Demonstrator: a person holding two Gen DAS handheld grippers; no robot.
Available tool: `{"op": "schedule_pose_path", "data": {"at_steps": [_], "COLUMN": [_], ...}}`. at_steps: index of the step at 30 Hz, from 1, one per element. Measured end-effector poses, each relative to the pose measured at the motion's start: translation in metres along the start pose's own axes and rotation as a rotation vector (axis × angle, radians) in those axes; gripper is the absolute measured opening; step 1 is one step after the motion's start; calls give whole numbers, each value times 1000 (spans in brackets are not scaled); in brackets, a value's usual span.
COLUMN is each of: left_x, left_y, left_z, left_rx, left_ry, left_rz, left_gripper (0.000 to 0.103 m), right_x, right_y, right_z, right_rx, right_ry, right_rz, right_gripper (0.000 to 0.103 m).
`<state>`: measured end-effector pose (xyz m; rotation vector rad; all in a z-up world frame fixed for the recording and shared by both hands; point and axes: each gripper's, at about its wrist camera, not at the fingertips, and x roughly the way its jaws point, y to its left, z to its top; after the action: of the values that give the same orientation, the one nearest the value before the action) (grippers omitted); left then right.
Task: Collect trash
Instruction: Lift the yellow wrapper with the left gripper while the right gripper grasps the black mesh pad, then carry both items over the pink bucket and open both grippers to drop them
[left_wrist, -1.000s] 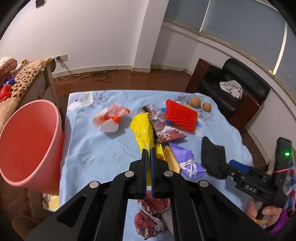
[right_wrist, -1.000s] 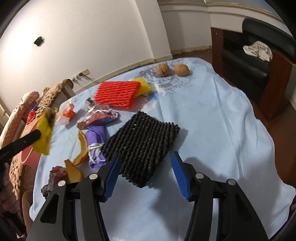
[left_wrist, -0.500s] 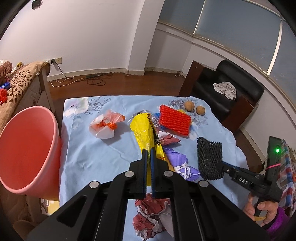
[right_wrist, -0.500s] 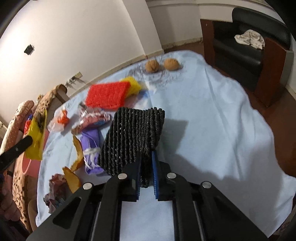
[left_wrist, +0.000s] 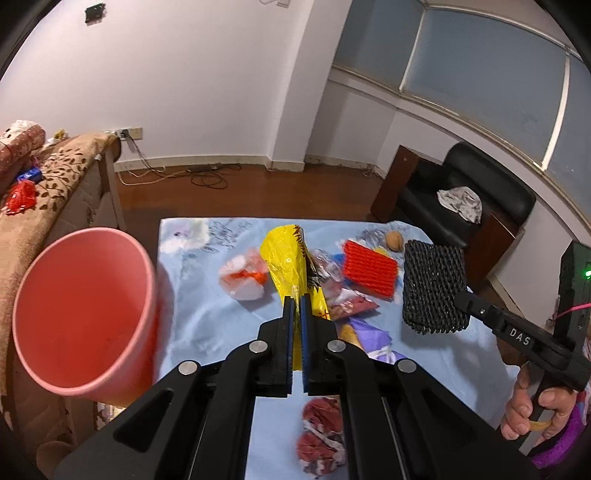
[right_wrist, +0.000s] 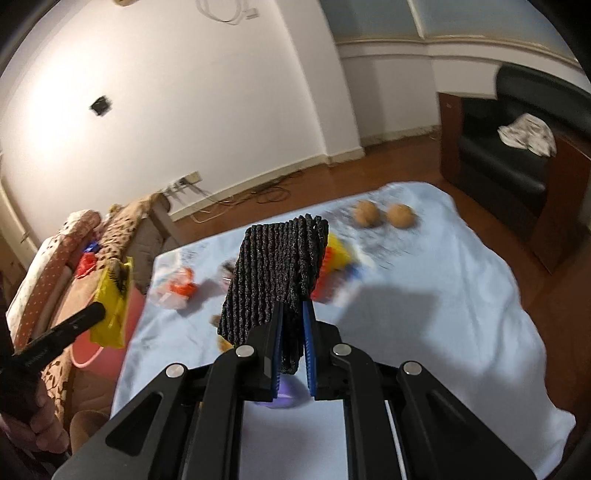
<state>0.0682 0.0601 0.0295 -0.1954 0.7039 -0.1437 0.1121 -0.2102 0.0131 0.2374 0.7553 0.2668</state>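
Trash is going to the pink bucket (left_wrist: 85, 317). Left gripper (left_wrist: 297, 310) pinches a yellow wrapper (left_wrist: 286, 258) beside it, and right gripper (right_wrist: 293, 328) squeezes black foam netting (right_wrist: 275, 273) farther away. Both loads likely need carrying over the bucket

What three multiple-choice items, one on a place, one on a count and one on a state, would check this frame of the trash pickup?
1. Where is the pink bucket?
A. on the black armchair
B. beside the table's left edge in the left wrist view
C. on the table between the walnuts

2. How many walnuts lie on the blue cloth?
A. two
B. four
C. none

3. What is the right gripper doing?
A. open and empty
B. shut on a red net
C. shut on the black foam net

Key: 1 B, it stands off the cloth's left edge; 2 A, the right wrist view shows two; 3 C, its pads pinch the lifted net.
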Motion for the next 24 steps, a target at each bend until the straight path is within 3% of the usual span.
{"op": "schedule_pose_path", "data": {"at_steps": [16,24], "left_x": [-29,-37], "left_y": [90,135], "left_z": [2,-7], "left_rx": [-142,-212], "left_ry": [-64,-57], "left_rz": [208,303], "left_gripper": [3,3], "right_x": [56,89], "right_y": [166,240], "right_z": [24,16], "right_rx": [-271,-382], "right_ry": [51,76], "right_rz": [231,267], "right_gripper": [10,10]}}
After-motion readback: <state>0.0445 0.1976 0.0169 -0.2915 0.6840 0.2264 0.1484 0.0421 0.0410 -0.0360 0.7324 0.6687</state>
